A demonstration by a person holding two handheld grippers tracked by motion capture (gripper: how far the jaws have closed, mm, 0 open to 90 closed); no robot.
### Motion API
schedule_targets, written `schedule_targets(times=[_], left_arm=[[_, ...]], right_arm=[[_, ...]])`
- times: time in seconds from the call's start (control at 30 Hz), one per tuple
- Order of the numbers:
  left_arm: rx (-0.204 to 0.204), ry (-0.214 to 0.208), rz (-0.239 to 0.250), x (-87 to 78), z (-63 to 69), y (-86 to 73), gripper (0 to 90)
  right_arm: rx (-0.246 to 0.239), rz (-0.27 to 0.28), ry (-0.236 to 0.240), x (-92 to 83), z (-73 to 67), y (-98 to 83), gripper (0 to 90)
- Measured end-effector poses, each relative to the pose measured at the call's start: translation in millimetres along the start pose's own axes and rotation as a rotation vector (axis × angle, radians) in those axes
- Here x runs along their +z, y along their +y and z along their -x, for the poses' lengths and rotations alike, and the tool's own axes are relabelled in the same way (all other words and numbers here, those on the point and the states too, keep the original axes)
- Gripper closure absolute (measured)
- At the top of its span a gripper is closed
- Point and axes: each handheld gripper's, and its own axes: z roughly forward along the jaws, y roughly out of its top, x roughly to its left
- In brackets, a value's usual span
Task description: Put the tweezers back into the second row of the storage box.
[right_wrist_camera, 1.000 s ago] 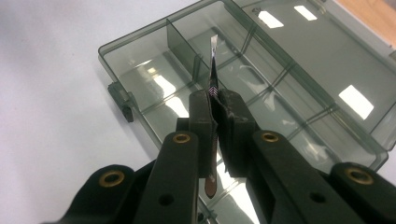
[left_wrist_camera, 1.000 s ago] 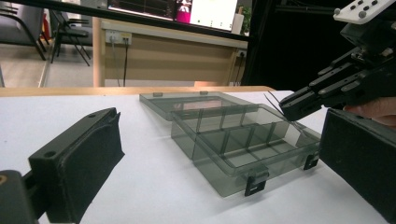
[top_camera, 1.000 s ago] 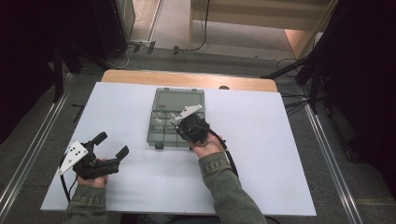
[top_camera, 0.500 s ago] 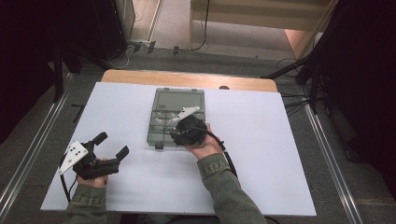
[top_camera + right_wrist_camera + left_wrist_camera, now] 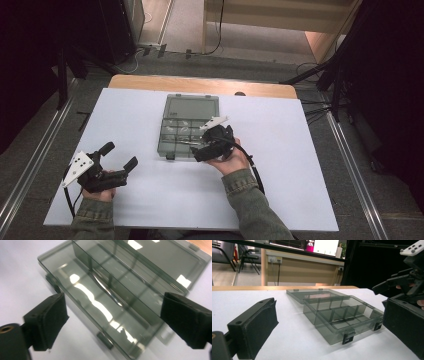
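Note:
A clear grey compartment box (image 5: 186, 125) lies open in the middle of the white table, its lid (image 5: 192, 104) folded flat on the far side. My right gripper (image 5: 199, 150) hovers over the box's near right corner. In the right gripper view the jaws (image 5: 115, 322) stand wide apart; they have just been opening, and the box's divided tray (image 5: 107, 292) lies below them untouched. My left gripper (image 5: 120, 154) rests at the table's near left, open and empty. The left gripper view looks between its pads (image 5: 254, 332) at the box (image 5: 342, 315), with the right gripper (image 5: 404, 282) beyond.
The white table top (image 5: 300, 165) has bare room right of the box and along the near edge. A wooden strip (image 5: 200, 85) borders the far side. Metal rails (image 5: 350, 165) run along both sides, with cables on the floor beyond.
The right gripper's jaws went from shut to wide apart, and that hand shifted a little to the right over the box's near edge. The left gripper stayed put.

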Motion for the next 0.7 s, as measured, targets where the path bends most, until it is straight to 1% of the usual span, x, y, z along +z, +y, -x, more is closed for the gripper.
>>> schedule_targets(times=[0.1,0.27,0.33,0.4,0.57,0.63,0.7], left_arm=[[-0.001,0.002,0.003,-0.8,0.0,0.0,0.0],[-0.008,0.002,0.004,-1.3,-0.1,-0.3,0.0],[-0.01,0.002,0.004,-1.4,0.0,-0.3,0.0],[-0.011,0.002,0.003,-1.5,0.1,-0.7,0.0],[-0.013,0.006,0.007,-2.6,0.3,-0.7,0.0],[-0.011,0.008,0.007,-2.5,0.4,-0.7,0.0],[-0.005,0.007,0.005,-2.1,0.9,-0.8,0.0]], right_arm=[[-0.002,0.009,-0.025,-8.0,3.0,-9.0,0.3],[0.036,0.027,-0.012,-20.5,10.6,-22.7,0.0],[0.048,0.015,-0.03,-25.5,14.2,-27.2,0.0],[0.057,0.031,-0.029,-31.5,18.7,-32.9,0.0],[0.117,0.062,-0.025,-46.4,29.2,-47.9,0.0],[0.125,0.061,-0.028,-51.1,32.4,-51.6,0.0],[0.137,0.08,-0.032,-57.2,34.6,-56.5,0.0]])
